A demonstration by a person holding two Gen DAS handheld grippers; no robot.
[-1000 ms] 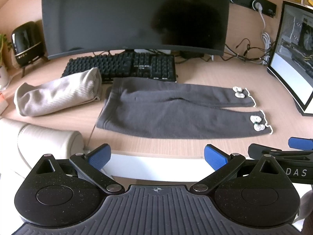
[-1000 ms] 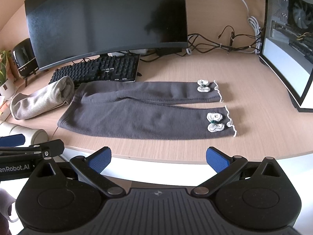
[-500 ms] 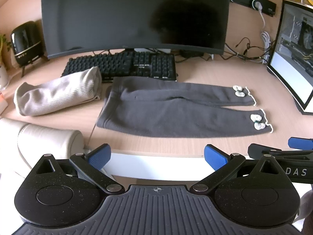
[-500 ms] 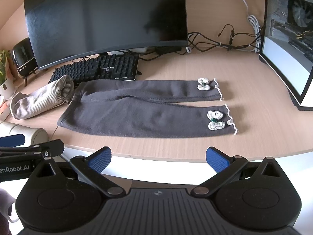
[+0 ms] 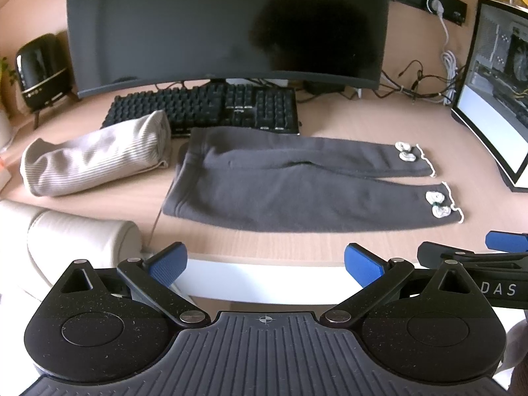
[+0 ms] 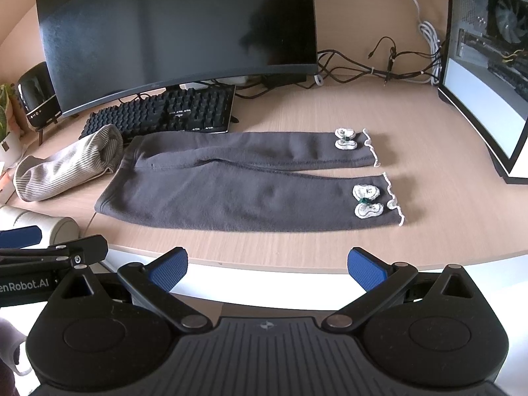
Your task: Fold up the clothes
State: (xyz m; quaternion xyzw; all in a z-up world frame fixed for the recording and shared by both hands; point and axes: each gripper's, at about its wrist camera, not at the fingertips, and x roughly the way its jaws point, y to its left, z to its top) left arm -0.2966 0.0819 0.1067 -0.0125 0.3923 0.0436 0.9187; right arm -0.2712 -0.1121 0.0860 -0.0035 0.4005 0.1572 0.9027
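**Grey leggings lie flat on the desk, both grippers off them**

A pair of dark grey leggings (image 5: 297, 194) is spread flat across the middle of the left wrist frame on a light wooden desk (image 5: 363, 125). The waistband is at the left and the two legs run to the right, lying close together. Each ankle cuff carries a small white bow (image 6: 366, 201) and a pale frilled edge.

The left gripper (image 5: 265, 262) sits at the bottom centre of its own frame, its blue-padded fingers (image 5: 168, 260) spread wide with nothing between them, in front of the desk's near edge. The right gripper (image 6: 267, 264) is likewise spread wide and empty, low in its frame, short of the leggings.

Left of the waistband, just beside it, lies a rolled beige ribbed garment (image 5: 95, 161). Behind the leggings a black keyboard (image 5: 211, 109) stands under a dark curved monitor (image 5: 224, 23). A black speaker (image 5: 41, 69) is at the upper left, a computer case (image 5: 498, 92) at the right edge, with tangled cables (image 6: 379, 66) between them.
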